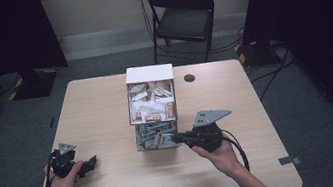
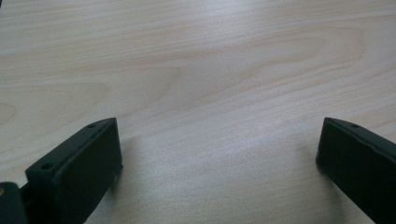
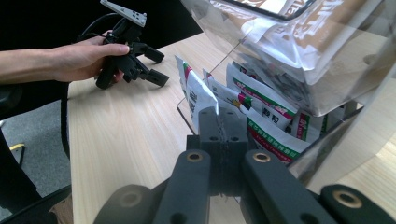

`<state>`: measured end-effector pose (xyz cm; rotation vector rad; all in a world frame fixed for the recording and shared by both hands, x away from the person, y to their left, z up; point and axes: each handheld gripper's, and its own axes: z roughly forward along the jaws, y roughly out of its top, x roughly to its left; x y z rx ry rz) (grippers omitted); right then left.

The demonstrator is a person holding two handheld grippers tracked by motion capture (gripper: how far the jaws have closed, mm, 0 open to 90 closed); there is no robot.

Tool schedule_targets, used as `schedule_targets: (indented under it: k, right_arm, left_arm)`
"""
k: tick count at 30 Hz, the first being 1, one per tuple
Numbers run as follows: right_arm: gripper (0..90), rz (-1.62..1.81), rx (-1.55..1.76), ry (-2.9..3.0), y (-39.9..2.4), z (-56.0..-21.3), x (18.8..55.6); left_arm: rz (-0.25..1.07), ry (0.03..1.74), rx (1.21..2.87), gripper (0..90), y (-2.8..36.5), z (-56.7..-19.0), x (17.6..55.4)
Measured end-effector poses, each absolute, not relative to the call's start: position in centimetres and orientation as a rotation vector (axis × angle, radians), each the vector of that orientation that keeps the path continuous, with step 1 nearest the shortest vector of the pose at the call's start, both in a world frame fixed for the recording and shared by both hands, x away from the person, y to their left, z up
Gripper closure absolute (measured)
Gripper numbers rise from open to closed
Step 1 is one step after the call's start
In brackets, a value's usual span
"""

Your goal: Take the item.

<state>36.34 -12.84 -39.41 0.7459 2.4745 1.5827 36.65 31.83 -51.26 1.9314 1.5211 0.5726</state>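
Note:
A clear two-tier dispenser box (image 1: 153,108) stands mid-table, with brown-and-white sachets in the top tier and green-and-red printed sachets in the bottom tier (image 3: 261,112). My right gripper (image 3: 223,122) is at the open front of the bottom tier, shut on the edge of a white sachet (image 3: 196,91) that stands upright from its jaws. In the high view that right gripper (image 1: 177,136) touches the box's lower right corner. My left gripper (image 1: 92,162) rests on the table (image 2: 210,56) at the left, well apart from the box. Its jaws stand open over bare wood (image 2: 219,140).
A small black round disc (image 1: 189,77) lies on the table behind and to the right of the box. A black folding chair (image 1: 182,15) stands beyond the far edge. Dark curtains hang at both sides.

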Motion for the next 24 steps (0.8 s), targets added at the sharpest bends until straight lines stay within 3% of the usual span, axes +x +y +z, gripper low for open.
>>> schedule_targets:
  k: [24]
  right_arm:
    - [90.0,1.603,0.809,2.424,-16.3,-39.1,35.7]
  left_arm:
    - [0.572,1.521,1.931,0.0,31.8,-51.3,36.7]
